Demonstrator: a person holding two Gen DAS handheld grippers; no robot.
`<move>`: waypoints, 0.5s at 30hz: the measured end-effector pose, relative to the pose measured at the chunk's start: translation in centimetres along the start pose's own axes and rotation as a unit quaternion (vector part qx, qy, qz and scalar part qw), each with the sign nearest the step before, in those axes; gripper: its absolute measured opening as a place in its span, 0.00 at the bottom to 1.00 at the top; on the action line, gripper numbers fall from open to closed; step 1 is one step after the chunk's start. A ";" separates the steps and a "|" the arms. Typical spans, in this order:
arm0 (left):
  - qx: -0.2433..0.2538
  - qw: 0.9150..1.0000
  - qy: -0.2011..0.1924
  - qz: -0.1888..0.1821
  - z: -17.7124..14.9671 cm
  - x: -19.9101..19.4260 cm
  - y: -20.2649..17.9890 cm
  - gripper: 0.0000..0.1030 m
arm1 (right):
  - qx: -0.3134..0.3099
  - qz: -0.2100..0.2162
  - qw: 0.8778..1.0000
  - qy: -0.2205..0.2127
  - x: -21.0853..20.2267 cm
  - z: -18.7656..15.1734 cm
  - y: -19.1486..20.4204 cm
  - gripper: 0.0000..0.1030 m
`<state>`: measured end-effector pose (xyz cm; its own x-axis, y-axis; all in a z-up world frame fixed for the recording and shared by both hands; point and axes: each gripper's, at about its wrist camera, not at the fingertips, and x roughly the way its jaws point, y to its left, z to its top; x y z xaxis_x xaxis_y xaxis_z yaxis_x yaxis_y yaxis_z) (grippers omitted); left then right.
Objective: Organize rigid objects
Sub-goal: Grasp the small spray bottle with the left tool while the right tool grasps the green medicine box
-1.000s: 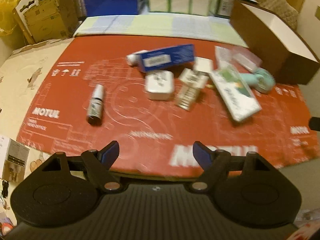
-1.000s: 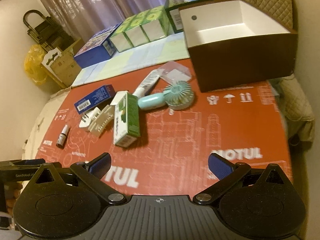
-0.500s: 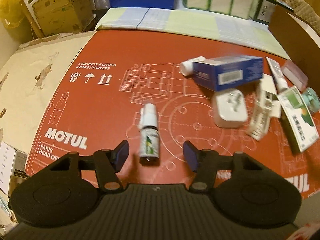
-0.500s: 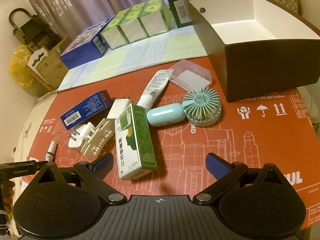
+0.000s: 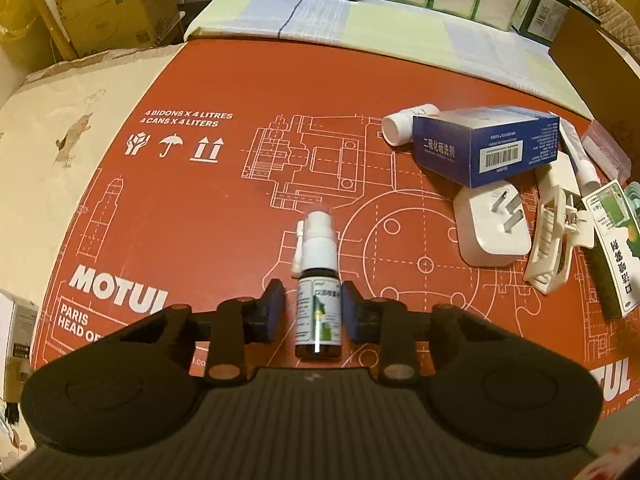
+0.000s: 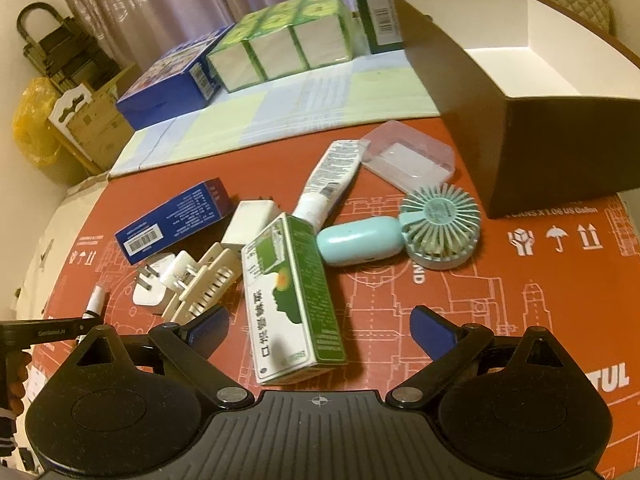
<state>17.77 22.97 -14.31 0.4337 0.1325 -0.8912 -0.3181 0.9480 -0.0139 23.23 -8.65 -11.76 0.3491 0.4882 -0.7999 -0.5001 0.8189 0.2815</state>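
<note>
— What had moved since half a second before?

— In the left wrist view, the left gripper (image 5: pixel 312 309) had gone forward over the red mat (image 5: pixel 224 184) until the spray bottle (image 5: pixel 317 280) lay between its fingers, which had narrowed. The right pad looked to be touching the bottle's side; a sliver of mat showed by the left pad, so the jaws were nearly together around it but not yet clamped, as far as I could judge.

— Meaning what for the tidying?

— Probably that the bottle was the first thing about to be picked up.

— Which way did it point?

— It lay flat, long axis running away from the camera along the fingers — white nozzle end far, dark base near. It sat apart from the pile: blue carton (image 5: pixel 486 146), plug (image 5: pixel 490 226), clip (image 5: pixel 554 248).

— And the right wrist view?

— The right gripper (image 6: pixel 320 330) had come lower and closer to the green carton (image 6: pixel 292 296), whose near end lay between its fingers. Jaws wide apart, holding nothing. That carton's long axis also ran roughly away from the camera, tilted slightly left. The fan (image 6: pixel 408 234) lay beyond, and the brown box (image 6: pixel 560 152) stood open at far right — likely the destination.
</note>
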 end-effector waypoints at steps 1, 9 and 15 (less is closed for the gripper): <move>0.002 1.000 -0.001 -0.003 0.0 0.0 0.1 0.20 | -0.007 0.000 1.000 0.000 0.2 0.0 0.3 0.92; 0.008 1.000 -0.005 -0.010 0.0 -0.2 0.3 0.19 | -0.064 0.005 0.998 0.006 2.3 0.4 1.8 0.86; 0.013 1.000 -0.006 -0.009 0.1 -0.5 0.4 0.19 | -0.119 -0.018 0.993 0.018 3.9 0.2 3.5 0.83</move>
<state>17.49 23.26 -13.83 0.4486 0.1187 -0.8858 -0.2888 0.9572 -0.0180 23.00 -3.86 -13.77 0.3440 0.4446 -0.8271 -0.6617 0.7397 0.1224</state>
